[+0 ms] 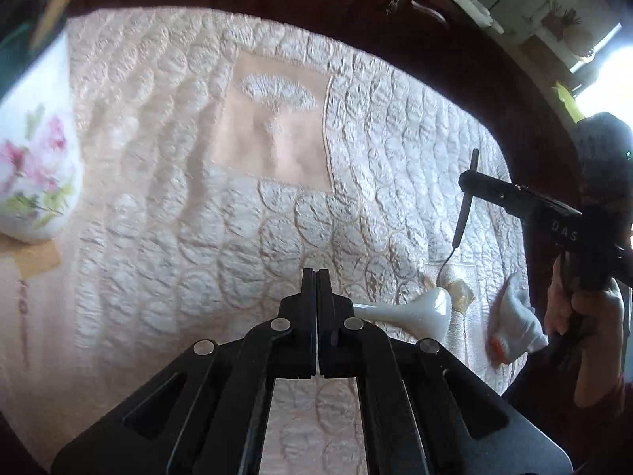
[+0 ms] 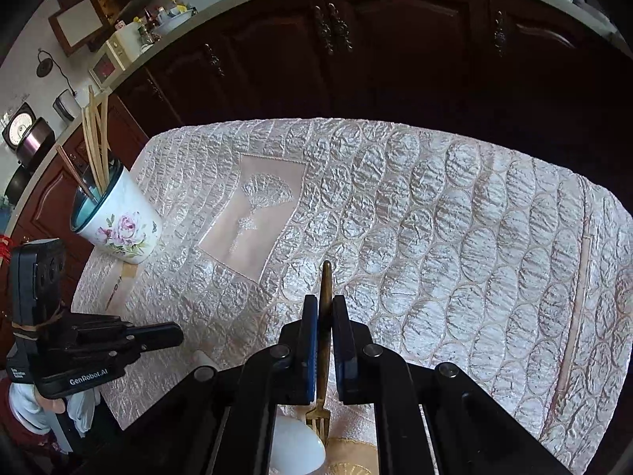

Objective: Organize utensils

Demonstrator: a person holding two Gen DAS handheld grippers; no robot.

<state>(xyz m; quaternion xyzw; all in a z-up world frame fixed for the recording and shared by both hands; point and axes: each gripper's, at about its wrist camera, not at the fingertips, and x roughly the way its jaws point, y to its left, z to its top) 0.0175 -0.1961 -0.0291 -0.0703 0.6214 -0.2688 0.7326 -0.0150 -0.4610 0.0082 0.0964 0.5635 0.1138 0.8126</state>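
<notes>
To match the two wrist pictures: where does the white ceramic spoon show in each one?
Left wrist view: the white ceramic spoon lies on the tablecloth at lower right, just right of the left gripper.
Right wrist view: only its bowl shows at the bottom edge, under the right gripper.
Shared landmark: the floral cup, far left in both.

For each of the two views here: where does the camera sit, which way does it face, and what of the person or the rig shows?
Left wrist: sits on the left gripper, facing steeply down over the quilted tablecloth; its own shut, empty jaws show, plus the right gripper and hand.
Right wrist: sits on the right gripper, facing down toward the table's far edge and dark cabinets; its jaws clamp a small brass fork; the left gripper shows.
Shared: tablecloth, floral cup, white spoon, fork.
</notes>
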